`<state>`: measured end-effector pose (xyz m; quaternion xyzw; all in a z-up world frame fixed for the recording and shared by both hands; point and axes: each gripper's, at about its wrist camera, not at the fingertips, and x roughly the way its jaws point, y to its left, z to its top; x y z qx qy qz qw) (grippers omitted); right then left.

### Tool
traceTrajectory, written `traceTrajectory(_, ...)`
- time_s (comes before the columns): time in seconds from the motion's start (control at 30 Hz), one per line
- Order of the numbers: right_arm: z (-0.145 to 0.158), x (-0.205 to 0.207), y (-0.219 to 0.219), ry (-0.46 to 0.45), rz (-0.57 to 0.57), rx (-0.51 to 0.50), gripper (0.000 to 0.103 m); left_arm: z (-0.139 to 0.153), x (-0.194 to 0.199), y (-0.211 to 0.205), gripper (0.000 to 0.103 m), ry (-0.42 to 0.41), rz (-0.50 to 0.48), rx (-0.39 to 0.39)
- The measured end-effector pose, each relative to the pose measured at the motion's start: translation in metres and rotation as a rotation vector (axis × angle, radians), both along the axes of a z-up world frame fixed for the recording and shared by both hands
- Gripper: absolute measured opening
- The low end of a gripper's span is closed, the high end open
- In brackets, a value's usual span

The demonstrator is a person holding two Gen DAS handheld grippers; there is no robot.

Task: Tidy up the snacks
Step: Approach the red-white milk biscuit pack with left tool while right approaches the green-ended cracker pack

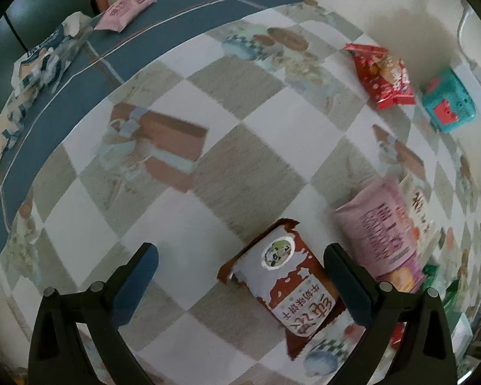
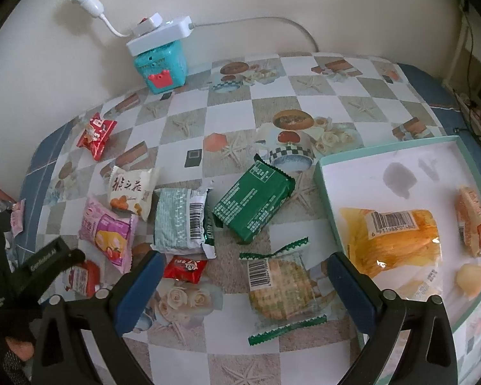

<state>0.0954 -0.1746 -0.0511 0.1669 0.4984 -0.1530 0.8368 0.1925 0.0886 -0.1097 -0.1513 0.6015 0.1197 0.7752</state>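
Hovering above checkered tablecloth (image 2: 231, 102), right gripper (image 2: 243, 288) spread wide, empty; clear cracker packet (image 2: 280, 284) between its fingers, just left of tray (image 2: 325, 179); green packet (image 2: 255, 203) farther back; left gripper (image 1: 240, 284) also agape, brown biscuit packet (image 1: 285, 284) between fingers, untouched.

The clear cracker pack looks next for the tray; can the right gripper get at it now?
Probably yes: the cracker pack lies flat between the open right gripper fingers, nothing on top.
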Motion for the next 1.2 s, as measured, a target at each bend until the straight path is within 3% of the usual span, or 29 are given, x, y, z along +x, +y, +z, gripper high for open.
traceTrajectory(0.13, 0.001, 0.000, 0.001, 0.001, 0.007, 0.006, 0.103, -0.005, -0.007, 0.008, 0.102, 0.049, 0.009, -0.018)
traceTrajectory(0.4, 0.001, 0.001, 0.008, 0.004, 0.044, 0.023, 0.103, -0.005, -0.011, 0.020, 0.102, 0.048, 0.035, -0.044)
traceTrajectory(0.7, -0.006, 0.006, 0.015, 0.019, 0.118, 0.062, 0.102, -0.003, -0.011, -0.025, 0.102, 0.057, -0.119, -0.056)
traceTrajectory(0.9, -0.009, 0.004, 0.006, 0.025, 0.143, 0.071, 0.090, -0.003, -0.014, -0.064, 0.102, 0.071, -0.242, -0.066)
traceTrajectory(1.2, -0.014, -0.002, -0.019, 0.036, 0.104, 0.101, 0.069, 0.003, -0.038, -0.112, 0.102, 0.080, -0.318, -0.062)
